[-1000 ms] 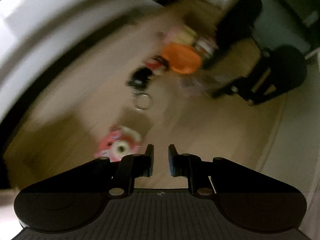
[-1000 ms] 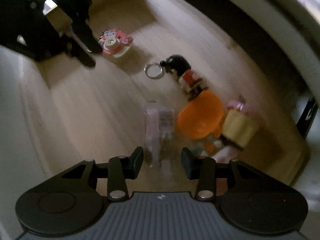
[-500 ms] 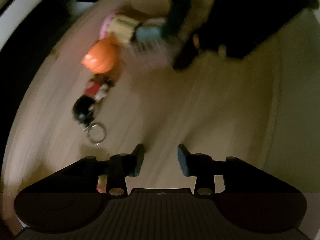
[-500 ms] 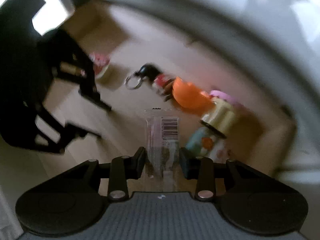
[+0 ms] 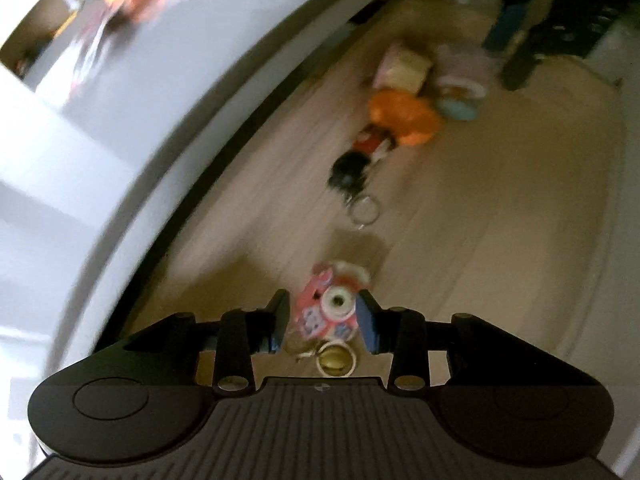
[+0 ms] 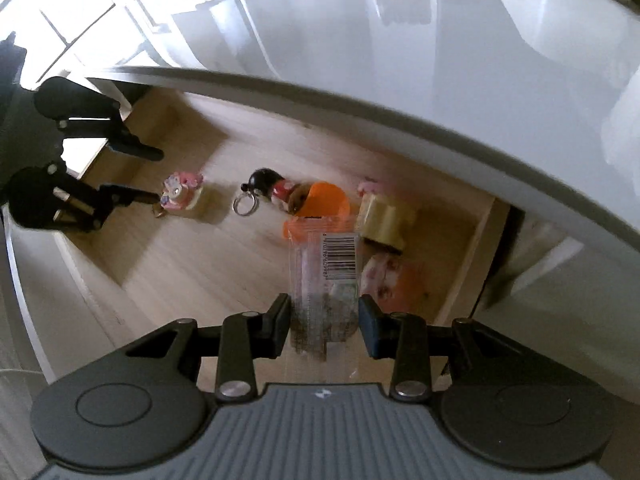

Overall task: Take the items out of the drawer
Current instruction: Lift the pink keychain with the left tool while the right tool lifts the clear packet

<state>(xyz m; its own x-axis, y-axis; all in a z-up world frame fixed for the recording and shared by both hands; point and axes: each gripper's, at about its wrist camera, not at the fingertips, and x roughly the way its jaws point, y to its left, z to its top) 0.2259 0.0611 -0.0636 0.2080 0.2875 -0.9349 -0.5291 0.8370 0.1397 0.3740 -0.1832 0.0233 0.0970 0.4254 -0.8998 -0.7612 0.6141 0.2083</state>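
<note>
Right wrist: barcoded packet [image 6: 324, 280] in right tool [image 6: 324, 326]; left wrist misses it.

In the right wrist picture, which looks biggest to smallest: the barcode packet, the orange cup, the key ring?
1. Barcode packet, though it is nearest the camera, so that helps.
2. Orange cup.
3. Key ring, clearly smallest.

Left gripper [image 5: 322, 320]: matte black linkage arms, brass-toned screws, blue finger pads, ribbed dark base. Right gripper [image 6: 323, 325]: same black arms, silver screws, ribbed grey base with a small logo.
</note>
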